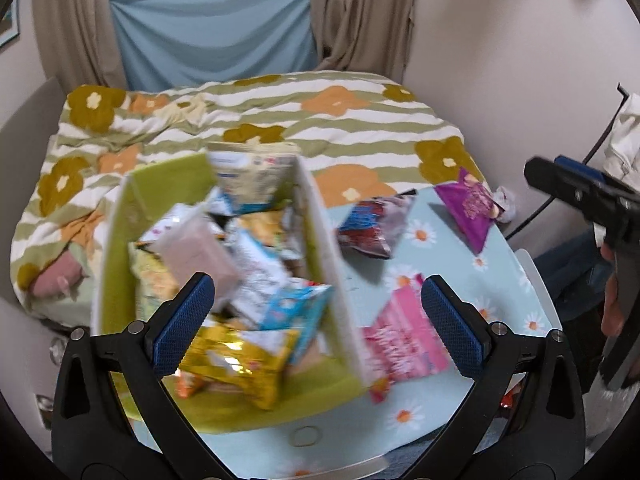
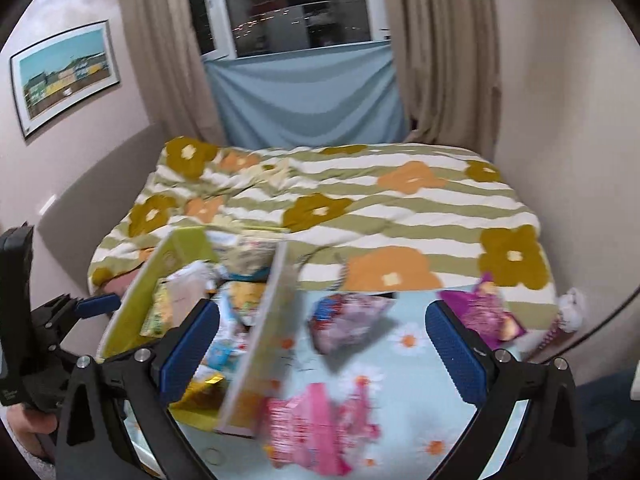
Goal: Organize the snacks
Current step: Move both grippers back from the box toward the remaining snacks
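Over the daisy-print surface (image 2: 404, 364) we hover both grippers, left gripper (image 1: 318, 320) and right gripper (image 2: 322, 354), fingers spread wide and empty, and should drop squarely onto the pink packet (image 2: 316, 424) beside the full green box (image 1: 120, 240).

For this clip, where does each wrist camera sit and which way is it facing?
Left wrist: above the green snack box, facing the bed; own open fingers frame it, the right gripper at right.
Right wrist: over the daisy tablecloth, facing the bed; own open fingers, the left gripper at left.
Shared: box, pink packet, purple packet, floral duvet.
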Action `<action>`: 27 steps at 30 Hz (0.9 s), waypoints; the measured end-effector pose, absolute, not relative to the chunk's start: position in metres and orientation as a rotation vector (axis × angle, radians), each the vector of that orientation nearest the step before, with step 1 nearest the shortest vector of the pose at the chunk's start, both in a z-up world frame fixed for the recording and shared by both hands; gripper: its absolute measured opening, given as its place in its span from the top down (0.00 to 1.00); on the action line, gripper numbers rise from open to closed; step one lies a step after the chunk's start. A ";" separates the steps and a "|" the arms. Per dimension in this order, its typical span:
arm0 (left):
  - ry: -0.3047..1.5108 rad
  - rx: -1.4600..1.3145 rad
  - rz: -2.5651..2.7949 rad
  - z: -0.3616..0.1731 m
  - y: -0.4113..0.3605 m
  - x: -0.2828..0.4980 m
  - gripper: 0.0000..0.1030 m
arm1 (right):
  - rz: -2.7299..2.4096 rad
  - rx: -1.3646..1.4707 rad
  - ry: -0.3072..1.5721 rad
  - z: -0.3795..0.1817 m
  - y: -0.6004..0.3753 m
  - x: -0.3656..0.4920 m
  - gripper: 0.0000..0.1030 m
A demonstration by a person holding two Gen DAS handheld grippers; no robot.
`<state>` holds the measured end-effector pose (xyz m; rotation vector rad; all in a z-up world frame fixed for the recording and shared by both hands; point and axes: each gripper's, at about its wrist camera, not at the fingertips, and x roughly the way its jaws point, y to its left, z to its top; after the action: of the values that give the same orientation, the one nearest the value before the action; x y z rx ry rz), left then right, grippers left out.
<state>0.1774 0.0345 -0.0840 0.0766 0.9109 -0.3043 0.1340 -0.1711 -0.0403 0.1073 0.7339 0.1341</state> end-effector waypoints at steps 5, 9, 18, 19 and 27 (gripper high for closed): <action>0.983 0.054 -0.273 -0.104 -0.018 0.175 0.00 | 0.123 0.111 0.769 -0.051 -0.231 0.135 0.00; 1.008 0.037 -0.240 -0.119 -0.057 0.175 0.00 | 0.131 0.089 0.802 -0.064 -0.271 0.141 0.00; 1.003 0.113 -0.156 -0.147 -0.123 0.219 0.00 | 0.199 0.048 0.880 -0.106 -0.339 0.175 0.00; 1.001 0.135 -0.147 -0.152 -0.129 0.226 0.00 | 0.206 0.042 0.890 -0.113 -0.345 0.180 0.00; 1.058 0.304 -0.092 -0.197 -0.147 0.292 0.00 | 0.254 0.051 0.946 -0.157 -0.359 0.215 0.00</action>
<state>0.2917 -0.1469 -0.1974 0.3037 1.0575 -0.0915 0.2154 -0.3589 -0.1573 0.0508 0.9456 0.2540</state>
